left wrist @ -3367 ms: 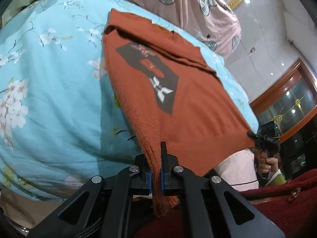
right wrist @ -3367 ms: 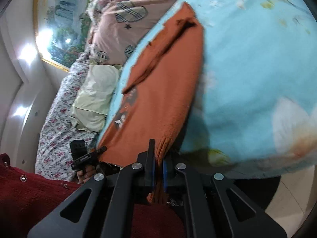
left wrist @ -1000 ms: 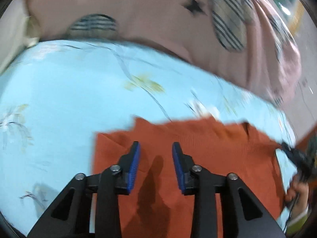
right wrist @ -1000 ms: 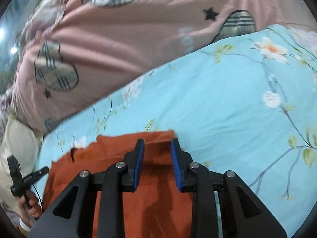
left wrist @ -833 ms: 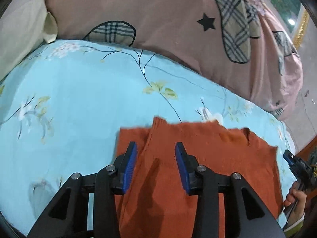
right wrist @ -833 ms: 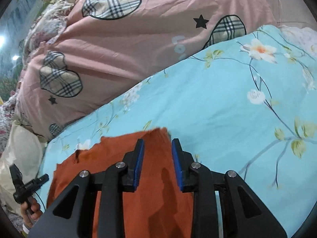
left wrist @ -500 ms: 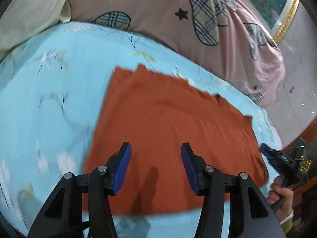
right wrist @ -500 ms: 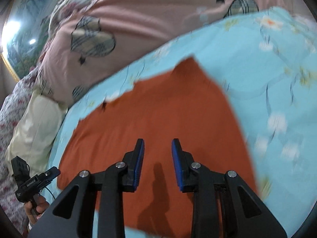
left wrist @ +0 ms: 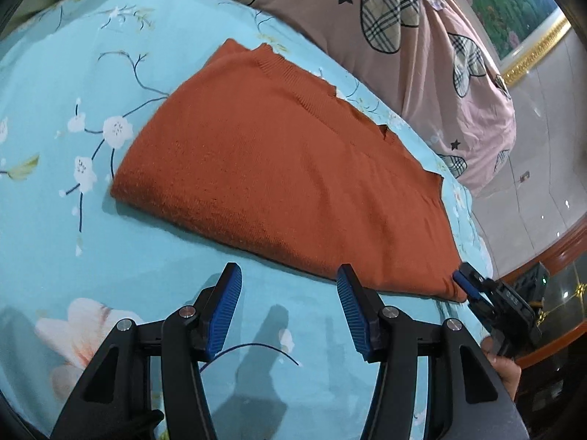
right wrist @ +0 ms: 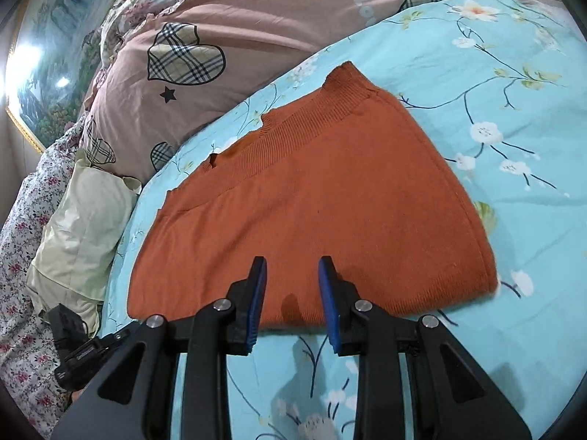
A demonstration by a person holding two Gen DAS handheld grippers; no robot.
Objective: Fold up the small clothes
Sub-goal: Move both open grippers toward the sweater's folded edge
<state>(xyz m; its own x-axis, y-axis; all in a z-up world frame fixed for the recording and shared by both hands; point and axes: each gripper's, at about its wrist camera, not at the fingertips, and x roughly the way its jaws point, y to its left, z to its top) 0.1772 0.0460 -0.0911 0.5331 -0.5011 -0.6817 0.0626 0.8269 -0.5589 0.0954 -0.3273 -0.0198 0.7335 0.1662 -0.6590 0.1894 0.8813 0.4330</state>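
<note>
The orange sweater (left wrist: 286, 168) lies folded flat on the blue floral bedsheet (left wrist: 55, 117), its ribbed edge toward the pink quilt (right wrist: 227, 29). Both tools hang over the sweater's near fold, the left tool (left wrist: 290, 304) wide apart, the right tool (right wrist: 291, 293) narrower, neither gripping. For the next fold, pinch one end's corners together, keeping the layers aligned.
</note>
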